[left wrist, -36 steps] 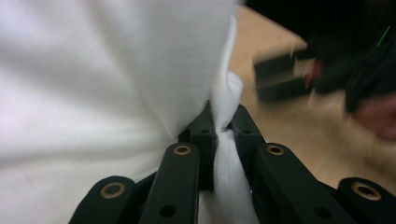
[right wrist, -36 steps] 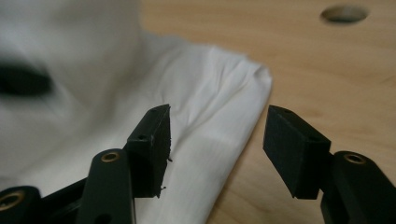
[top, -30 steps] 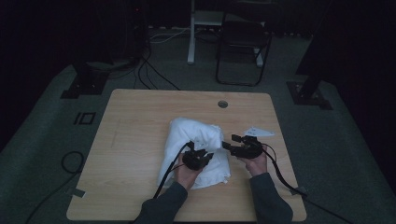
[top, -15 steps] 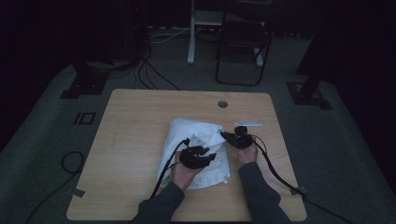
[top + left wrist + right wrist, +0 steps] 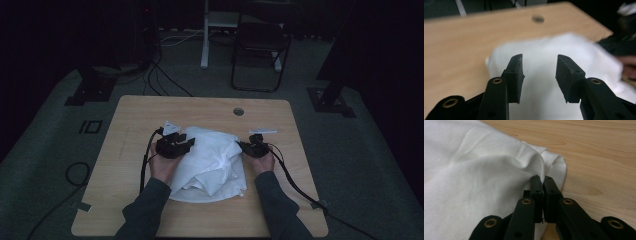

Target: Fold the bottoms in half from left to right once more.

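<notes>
A crumpled white cloth [image 5: 215, 162] lies in the middle of the wooden table [image 5: 145, 112]. My left gripper [image 5: 186, 143] hovers at the cloth's far left corner. In the left gripper view its jaws stand wide apart, left gripper [image 5: 539, 60] open, over the cloth [image 5: 541, 45] with nothing between them. My right gripper [image 5: 242, 146] is at the cloth's right edge. In the right gripper view the right gripper [image 5: 543, 179] is shut, pinching a fold of the cloth [image 5: 474, 170] near its corner.
A round cable hole [image 5: 238, 111] sits near the table's far edge. A small white strip [image 5: 262, 132] lies just beyond the right gripper. A folding chair [image 5: 260, 50] and floor cables [image 5: 165, 80] lie behind the table. The other hand [image 5: 626, 62] shows at the right.
My left gripper has moved left and away across the cloth to its far left corner. The right gripper has shifted slightly left onto the cloth's edge. The cloth now lies wider.
</notes>
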Action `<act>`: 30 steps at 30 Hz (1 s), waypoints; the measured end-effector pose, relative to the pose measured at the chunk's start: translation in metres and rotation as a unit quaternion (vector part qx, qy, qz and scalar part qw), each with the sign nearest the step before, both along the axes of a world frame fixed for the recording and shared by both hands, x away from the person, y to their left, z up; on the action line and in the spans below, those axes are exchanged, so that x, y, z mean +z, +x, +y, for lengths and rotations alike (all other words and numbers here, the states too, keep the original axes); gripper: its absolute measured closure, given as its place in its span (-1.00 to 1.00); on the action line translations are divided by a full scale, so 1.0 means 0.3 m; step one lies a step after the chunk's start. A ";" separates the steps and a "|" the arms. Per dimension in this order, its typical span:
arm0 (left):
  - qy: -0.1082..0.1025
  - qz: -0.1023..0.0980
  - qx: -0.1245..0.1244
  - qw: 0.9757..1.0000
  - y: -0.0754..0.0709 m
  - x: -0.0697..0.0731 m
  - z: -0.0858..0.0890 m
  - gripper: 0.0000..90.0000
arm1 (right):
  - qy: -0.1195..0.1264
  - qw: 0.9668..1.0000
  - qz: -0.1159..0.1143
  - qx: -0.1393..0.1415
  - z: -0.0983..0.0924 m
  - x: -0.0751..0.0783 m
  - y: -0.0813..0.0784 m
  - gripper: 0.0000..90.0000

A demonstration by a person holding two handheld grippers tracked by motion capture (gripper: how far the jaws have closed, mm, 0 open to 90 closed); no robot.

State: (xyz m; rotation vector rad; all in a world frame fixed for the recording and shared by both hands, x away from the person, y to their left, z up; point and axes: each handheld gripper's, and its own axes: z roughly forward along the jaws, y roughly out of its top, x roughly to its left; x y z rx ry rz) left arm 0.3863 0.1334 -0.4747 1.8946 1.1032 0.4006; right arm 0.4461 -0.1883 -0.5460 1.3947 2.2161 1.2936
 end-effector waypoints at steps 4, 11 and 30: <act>0.007 0.001 -0.008 1.000 -0.004 -0.062 -0.033 0.31 | -0.005 1.000 0.003 -0.002 -0.001 0.000 0.005 0.87; 0.031 -0.005 -0.007 0.999 -0.004 -0.136 -0.067 0.33 | -0.027 0.999 -0.013 -0.016 -0.041 0.038 -0.033 0.31; 0.012 -0.020 0.012 1.000 -0.016 -0.184 -0.064 0.33 | -0.020 0.996 -0.080 0.043 0.040 0.130 -0.221 -0.33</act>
